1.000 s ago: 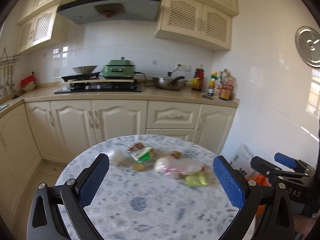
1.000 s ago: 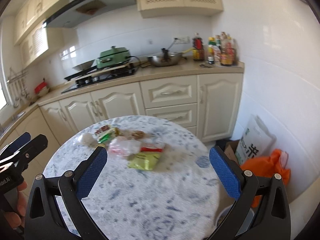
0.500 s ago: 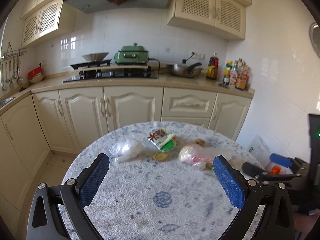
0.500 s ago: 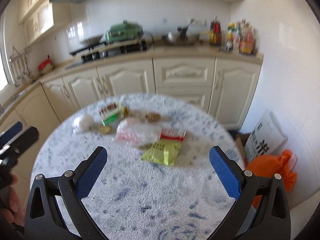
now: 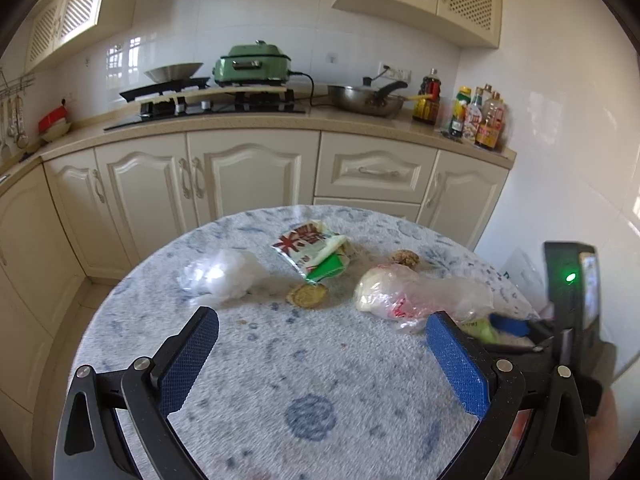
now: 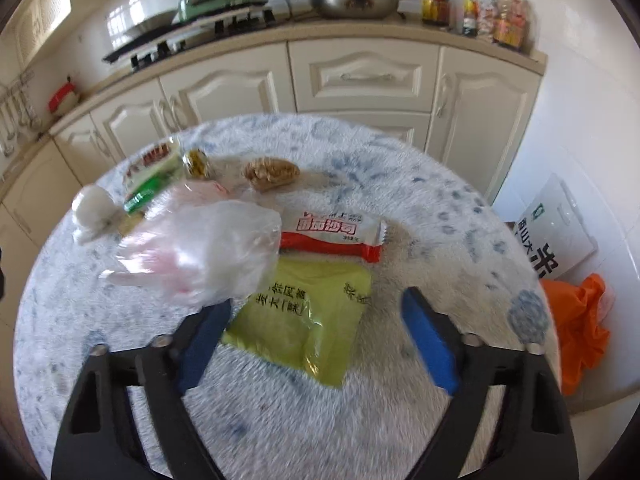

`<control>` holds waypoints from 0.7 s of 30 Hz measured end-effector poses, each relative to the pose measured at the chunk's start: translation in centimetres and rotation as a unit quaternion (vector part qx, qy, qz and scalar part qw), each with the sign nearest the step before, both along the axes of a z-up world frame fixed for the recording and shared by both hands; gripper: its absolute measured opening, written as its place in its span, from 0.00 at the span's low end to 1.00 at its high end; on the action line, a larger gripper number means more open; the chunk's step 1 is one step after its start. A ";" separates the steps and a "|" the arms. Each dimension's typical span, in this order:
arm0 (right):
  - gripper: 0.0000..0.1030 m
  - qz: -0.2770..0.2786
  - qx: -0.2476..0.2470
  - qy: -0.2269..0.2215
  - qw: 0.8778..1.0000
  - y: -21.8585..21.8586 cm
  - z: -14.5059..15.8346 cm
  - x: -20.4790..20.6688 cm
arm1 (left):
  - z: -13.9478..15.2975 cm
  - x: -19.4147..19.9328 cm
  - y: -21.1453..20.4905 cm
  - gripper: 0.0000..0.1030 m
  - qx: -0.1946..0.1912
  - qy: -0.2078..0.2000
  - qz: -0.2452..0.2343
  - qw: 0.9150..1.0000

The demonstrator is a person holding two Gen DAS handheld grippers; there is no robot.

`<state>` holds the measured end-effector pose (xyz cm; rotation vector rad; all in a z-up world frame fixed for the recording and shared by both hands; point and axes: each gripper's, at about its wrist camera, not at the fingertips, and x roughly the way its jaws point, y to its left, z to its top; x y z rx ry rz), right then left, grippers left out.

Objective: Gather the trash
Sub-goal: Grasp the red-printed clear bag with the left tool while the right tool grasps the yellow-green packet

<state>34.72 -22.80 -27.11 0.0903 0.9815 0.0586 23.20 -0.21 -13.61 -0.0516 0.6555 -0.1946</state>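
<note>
Straddling the yellow-green packet (image 6: 298, 320) on the round table (image 6: 460, 216) with my right gripper (image 6: 316, 336) spread wide, I hold my left gripper (image 5: 322, 360) equally wide, empty above bare cloth, ready to assist.

both the left gripper (image 5: 322, 354) and right gripper (image 6: 316, 338) gape wide, holding nothing.

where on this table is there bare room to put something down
Bare cloth lies on the near half of the table, between the left gripper and the trash, and right of the yellow packet toward the edge. The far middle is crowded: clear bag, red wrapper, green wrapper.
</note>
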 end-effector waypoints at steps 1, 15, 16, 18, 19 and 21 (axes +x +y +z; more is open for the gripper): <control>0.52 0.006 -0.020 -0.011 1.000 0.3 0.0 -0.1 | -0.2 0.5 -0.3 0.99 0.000 0.002 -0.002 1.000; 0.30 0.023 0.047 -0.028 0.998 -3.8 0.7 -1.7 | -2.8 8.5 -6.9 0.99 0.035 0.045 -0.028 0.998; 0.30 0.025 0.052 -0.028 0.998 -4.1 0.7 -1.8 | -3.1 9.0 -7.4 0.99 0.038 0.049 -0.029 0.998; 0.30 0.029 0.060 -0.029 0.997 -4.7 0.7 -2.1 | -3.7 10.3 -8.6 0.99 0.046 0.056 -0.029 0.997; 0.30 0.031 0.062 -0.029 0.997 -4.9 0.7 -2.2 | -4.0 11.1 -9.0 0.99 0.049 0.062 -0.031 0.996; 0.30 0.030 0.068 -0.030 0.997 -5.5 0.8 -2.6 | -4.4 12.5 -9.9 0.99 0.057 0.065 -0.029 0.996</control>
